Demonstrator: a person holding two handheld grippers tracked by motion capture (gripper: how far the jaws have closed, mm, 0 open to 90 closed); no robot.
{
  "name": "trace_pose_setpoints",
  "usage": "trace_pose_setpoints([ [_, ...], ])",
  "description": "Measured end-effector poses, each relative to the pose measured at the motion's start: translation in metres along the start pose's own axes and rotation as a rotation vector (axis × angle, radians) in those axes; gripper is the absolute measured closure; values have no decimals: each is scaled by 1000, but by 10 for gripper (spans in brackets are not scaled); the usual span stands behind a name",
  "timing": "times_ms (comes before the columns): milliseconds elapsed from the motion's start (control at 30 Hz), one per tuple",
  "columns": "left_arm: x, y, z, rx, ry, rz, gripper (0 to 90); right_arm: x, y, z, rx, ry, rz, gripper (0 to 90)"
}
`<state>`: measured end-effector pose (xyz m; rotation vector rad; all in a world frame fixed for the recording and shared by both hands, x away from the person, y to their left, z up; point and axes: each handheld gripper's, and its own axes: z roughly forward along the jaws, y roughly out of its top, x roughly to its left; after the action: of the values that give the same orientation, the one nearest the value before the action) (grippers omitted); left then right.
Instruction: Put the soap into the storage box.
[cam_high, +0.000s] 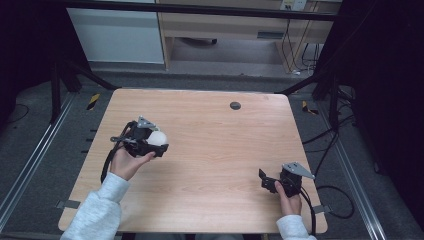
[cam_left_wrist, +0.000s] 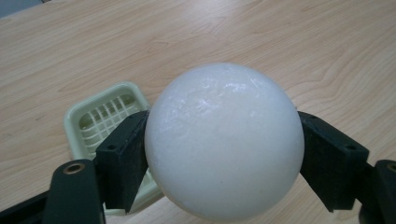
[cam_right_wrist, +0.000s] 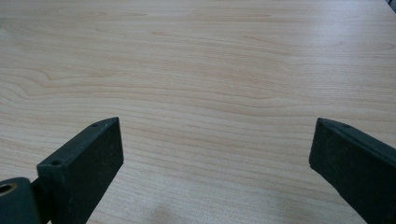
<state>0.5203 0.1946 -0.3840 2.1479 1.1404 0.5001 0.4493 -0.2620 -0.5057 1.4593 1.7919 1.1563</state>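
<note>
Gripping a plain, unmarked white ball (cam_left_wrist: 223, 140), left gripper (cam_left_wrist: 223, 154).

the white ball (cam_left_wrist: 224, 140) hides most of the pale green basket (cam_left_wrist: 100, 116) at the frame's lower left; in the high view the left claw (cam_high: 161, 145) covers that basket entirely.

Camera layout: one fixed overhead view, two gripper-mounted views.
The high view looks forward and down on the whole table (cam_high: 215, 150); each gripper view looks close along its jaws at the same wooden tabletop, the left one onto a white ball (cam_left_wrist: 224, 140).
</note>
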Motion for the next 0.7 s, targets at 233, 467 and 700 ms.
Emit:
trace_pose_setpoints([
  [233, 18, -1, 4, 19, 29, -33, 234, 0, 0, 0, -1, 1, -2, 33],
  [467, 36, -5, 14, 40, 53, -76, 234, 1, 1, 0, -1, 2, -3, 33],
  [700, 49, -6, 25, 41, 72, -109, 234, 1, 1, -1, 1, 3, -4, 33],
])
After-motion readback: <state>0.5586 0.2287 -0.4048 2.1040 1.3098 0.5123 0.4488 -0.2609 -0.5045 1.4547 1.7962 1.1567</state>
